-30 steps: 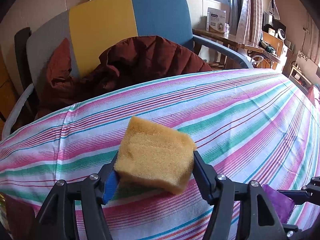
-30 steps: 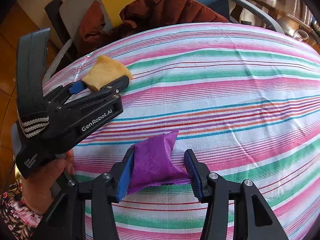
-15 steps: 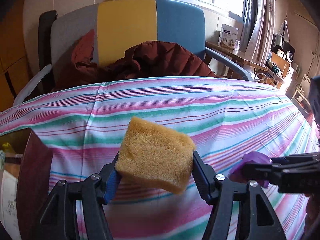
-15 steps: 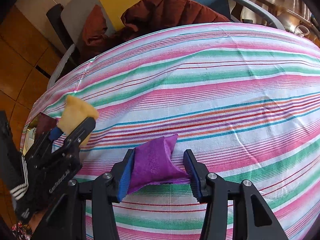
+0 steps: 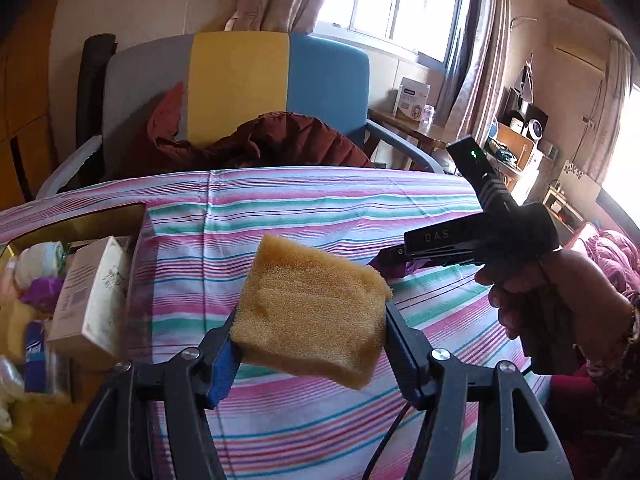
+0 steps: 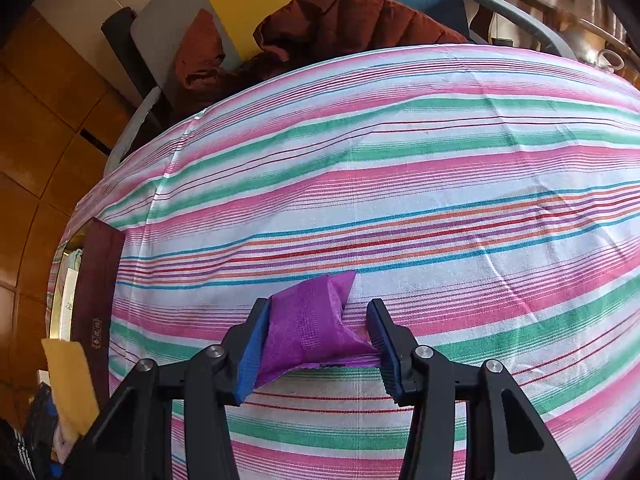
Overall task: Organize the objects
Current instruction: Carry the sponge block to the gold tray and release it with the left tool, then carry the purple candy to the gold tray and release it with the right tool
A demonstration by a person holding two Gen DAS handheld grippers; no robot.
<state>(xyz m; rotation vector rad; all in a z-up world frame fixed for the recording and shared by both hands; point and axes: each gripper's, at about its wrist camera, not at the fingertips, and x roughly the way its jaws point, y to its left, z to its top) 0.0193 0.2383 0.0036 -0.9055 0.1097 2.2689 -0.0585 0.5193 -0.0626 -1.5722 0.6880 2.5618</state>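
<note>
From the left wrist we see our left gripper clamping a yellow sponge above the striped cloth, beside an open box holding a white carton and a purple packet.

From the right wrist, our right gripper pinches a purple pouch over the cloth; the box sits at left.

Box at tablecloth's left edge, chair behind

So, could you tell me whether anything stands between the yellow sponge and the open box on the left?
Nothing visible does: the yellow foam sponge is clear of the striped cloth, though the box already looks crowded.
</note>
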